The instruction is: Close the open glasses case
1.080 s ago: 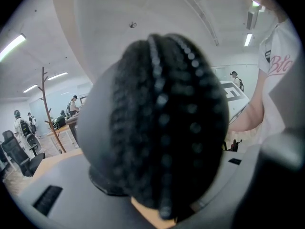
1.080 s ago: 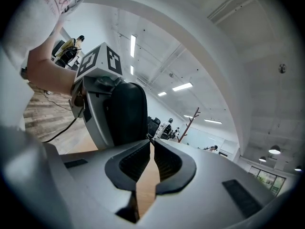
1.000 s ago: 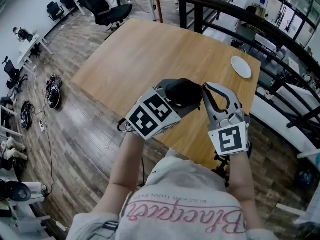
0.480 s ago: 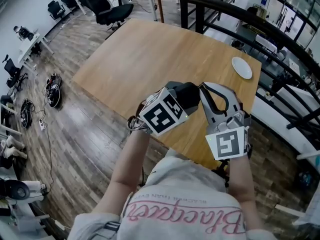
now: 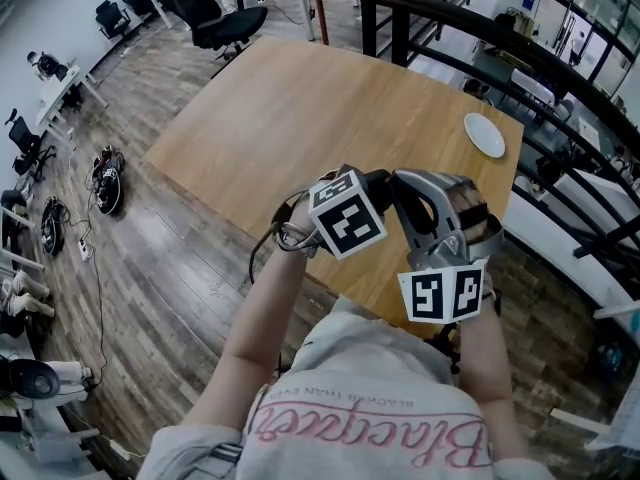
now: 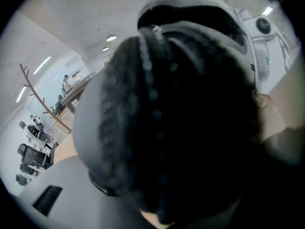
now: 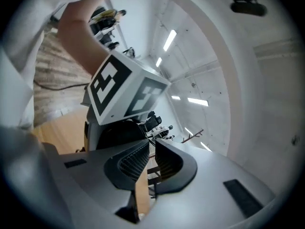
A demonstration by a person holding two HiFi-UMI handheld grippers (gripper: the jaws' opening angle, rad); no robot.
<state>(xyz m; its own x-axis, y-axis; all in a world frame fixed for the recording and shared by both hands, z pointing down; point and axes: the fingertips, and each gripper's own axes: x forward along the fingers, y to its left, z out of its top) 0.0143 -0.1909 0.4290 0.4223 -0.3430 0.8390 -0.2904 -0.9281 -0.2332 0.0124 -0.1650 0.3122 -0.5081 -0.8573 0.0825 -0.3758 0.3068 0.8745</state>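
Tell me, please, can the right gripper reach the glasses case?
Probably yes: the glasses case, held by the left gripper, sits beside the right gripper, whose empty jaws have just been opening.

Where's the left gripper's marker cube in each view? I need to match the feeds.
Head view: marker cube at centre, just left of the other gripper.
Left gripper view: not in it.
Right gripper view: upper left of centre.
Shared landmark: the wooden table, lower left in the right gripper view.

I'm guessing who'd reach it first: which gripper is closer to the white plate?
Right. The white plate lies up and right of the right gripper, whose empty jaws have just been opening. The left gripper, holding the glasses case, is further left.
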